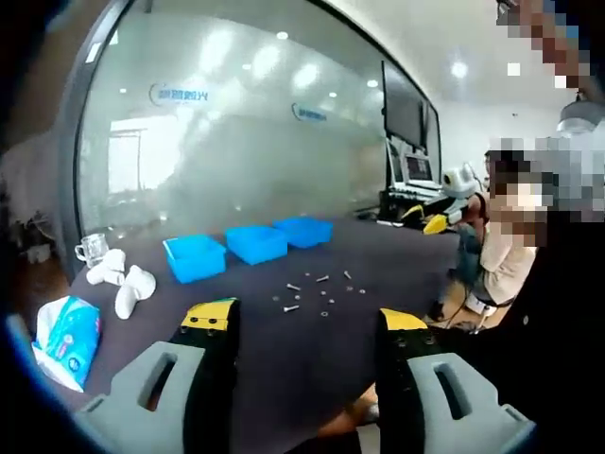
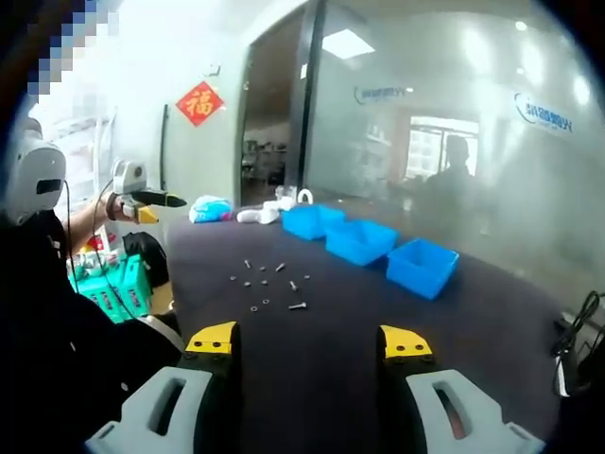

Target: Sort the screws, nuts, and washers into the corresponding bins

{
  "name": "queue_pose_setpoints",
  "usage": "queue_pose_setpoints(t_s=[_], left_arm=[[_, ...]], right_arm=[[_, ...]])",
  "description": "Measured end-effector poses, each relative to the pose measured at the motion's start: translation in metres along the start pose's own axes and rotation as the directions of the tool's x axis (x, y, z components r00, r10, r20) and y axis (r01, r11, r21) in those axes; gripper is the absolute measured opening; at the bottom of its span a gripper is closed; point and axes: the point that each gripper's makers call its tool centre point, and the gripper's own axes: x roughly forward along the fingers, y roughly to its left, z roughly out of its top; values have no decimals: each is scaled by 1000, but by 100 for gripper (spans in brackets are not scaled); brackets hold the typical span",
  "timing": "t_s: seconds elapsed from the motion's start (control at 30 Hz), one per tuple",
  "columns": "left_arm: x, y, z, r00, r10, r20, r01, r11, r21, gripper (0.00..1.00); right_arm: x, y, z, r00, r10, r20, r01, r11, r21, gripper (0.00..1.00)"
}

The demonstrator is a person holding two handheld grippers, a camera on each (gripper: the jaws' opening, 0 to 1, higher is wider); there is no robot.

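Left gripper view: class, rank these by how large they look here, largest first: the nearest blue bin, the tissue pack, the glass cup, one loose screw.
1. and 2. Tissue pack and nearest blue bin: about alike; the pack sits closer to the camera, so no ranking.
3. Glass cup.
4. Loose screw, smallest.

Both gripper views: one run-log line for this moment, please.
left gripper open, empty | right gripper open, empty | fasteners loose on table | three blue bins apparently empty | sorting not started
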Motion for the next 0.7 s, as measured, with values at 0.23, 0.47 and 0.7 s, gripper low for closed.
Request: queue_pose_setpoints(t_s=[0.23,0.47,0.7], left_arm=[[-1,1,-2,1000,8,-5,-8,1000,2,54],[-3,5,-8,999,25,-21,-25,1000,7,54],[-4,6,-12,999,29,-26,-29,1000,1,54]], right_arm=[[15,13,3,997,61,-42,-62,998,-30,52],[36,25,8,988,119,-94,-126,989,-77,51],[60,35,19,979,165,-117,-179,976,-120,49]])
